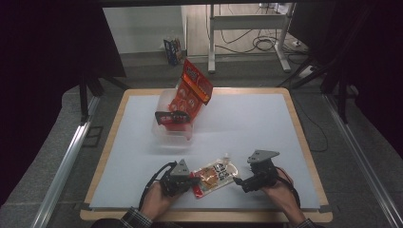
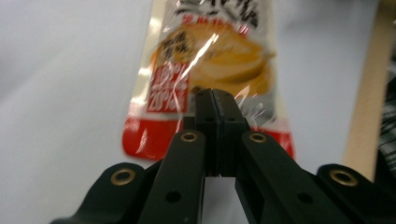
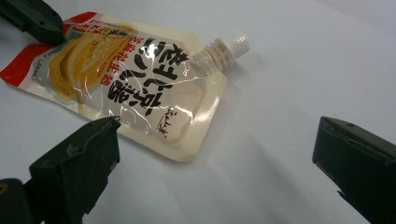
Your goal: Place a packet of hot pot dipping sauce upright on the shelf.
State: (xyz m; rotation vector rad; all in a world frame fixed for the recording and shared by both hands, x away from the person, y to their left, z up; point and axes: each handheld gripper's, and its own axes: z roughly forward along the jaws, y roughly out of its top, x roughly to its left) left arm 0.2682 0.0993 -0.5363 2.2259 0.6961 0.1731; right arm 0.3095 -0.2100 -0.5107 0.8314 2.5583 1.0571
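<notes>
Two grips planned: my left gripper [image 1: 194,181] clamps the sauce pouch [image 1: 214,175] bottom to anchor it; right gripper [image 1: 239,181] jaws wait apart beside it.

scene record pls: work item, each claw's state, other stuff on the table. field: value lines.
item: spouted sauce pouch, lying flat on the white mat, white cap on
left claw: shut on the pouch's red bottom edge
right claw: open, jaws apart just short of the pouch's spout end, touching nothing
other: clear tub at the mat's far left, red packet standing in it
</notes>
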